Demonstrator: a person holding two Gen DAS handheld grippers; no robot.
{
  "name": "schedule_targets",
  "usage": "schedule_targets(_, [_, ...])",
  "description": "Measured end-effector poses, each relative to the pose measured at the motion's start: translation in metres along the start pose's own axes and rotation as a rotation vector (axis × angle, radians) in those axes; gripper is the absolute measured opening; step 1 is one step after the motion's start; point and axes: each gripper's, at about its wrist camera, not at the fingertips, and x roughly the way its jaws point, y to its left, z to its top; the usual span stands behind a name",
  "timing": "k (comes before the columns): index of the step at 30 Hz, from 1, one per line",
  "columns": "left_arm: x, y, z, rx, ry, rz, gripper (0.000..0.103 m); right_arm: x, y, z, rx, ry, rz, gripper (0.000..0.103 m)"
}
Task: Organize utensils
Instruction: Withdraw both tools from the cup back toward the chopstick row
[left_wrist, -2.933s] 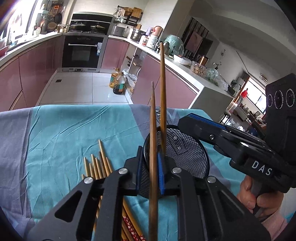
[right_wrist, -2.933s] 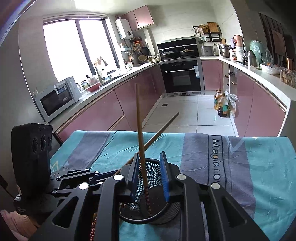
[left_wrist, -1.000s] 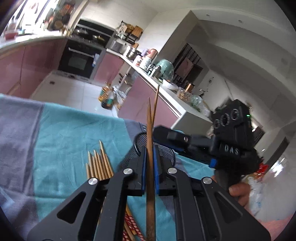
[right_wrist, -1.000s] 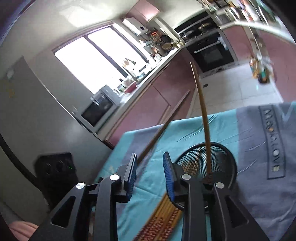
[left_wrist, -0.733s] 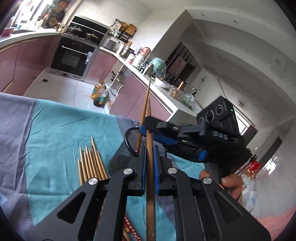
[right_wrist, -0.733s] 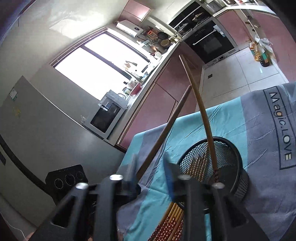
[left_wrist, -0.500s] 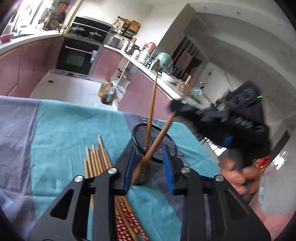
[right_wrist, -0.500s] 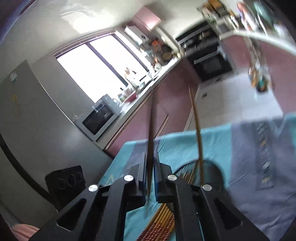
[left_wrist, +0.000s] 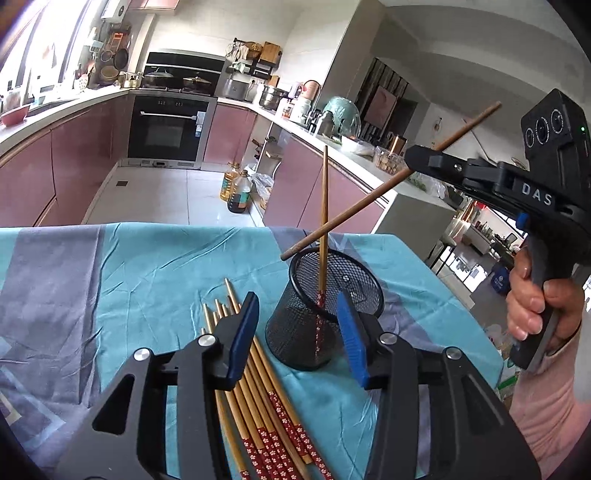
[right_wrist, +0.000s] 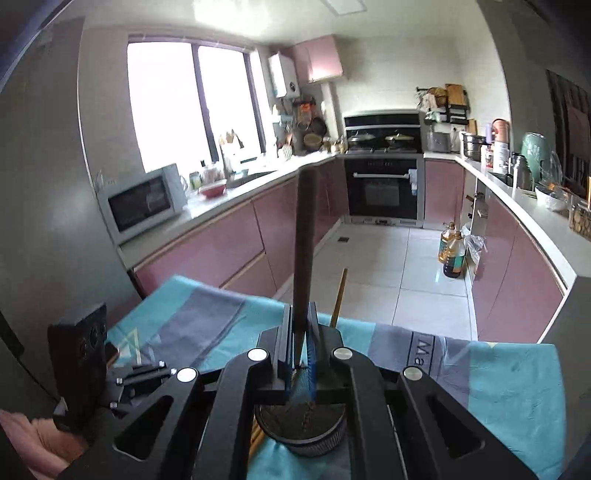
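Note:
A black mesh holder (left_wrist: 320, 312) stands on the teal cloth with one gold chopstick (left_wrist: 324, 221) upright in it. My left gripper (left_wrist: 297, 338) is open and empty, its blue pads either side of the holder's near side. Several gold chopsticks with red patterned ends (left_wrist: 258, 398) lie fanned on the cloth under it. My right gripper (right_wrist: 300, 347) is shut on a dark brown chopstick (right_wrist: 304, 236), seen in the left wrist view (left_wrist: 369, 201) slanting down with its tip just above the holder's rim. The holder (right_wrist: 301, 430) sits right below the right gripper.
The table carries a teal and grey cloth (left_wrist: 147, 266). Its far edge drops to a tiled kitchen floor with oil bottles (left_wrist: 236, 188). Pink cabinets, an oven (left_wrist: 168, 129) and a microwave (right_wrist: 144, 199) stand behind. The left gripper's body (right_wrist: 79, 354) shows at the lower left.
My left gripper let go of the dark chopstick and opened wide. My right gripper closed on it and now holds it slanted over the holder.

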Motion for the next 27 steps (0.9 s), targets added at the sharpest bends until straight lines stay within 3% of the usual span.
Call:
schedule_targets(7, [0.006,0.006,-0.005,0.007,0.021,0.014,0.045,-0.023,-0.001,0.004,-0.016,-0.011,0.024,0.006])
schedule_targets(22, [0.011,0.006,-0.01,0.026,0.052,0.031,0.046,-0.024,0.006,0.003,-0.027,0.016,0.039,0.006])
schedule_targets(27, [0.01,0.006,-0.011,0.03,0.058,0.033,0.046,-0.037,0.0,0.007,-0.008,-0.028,0.044,0.006])
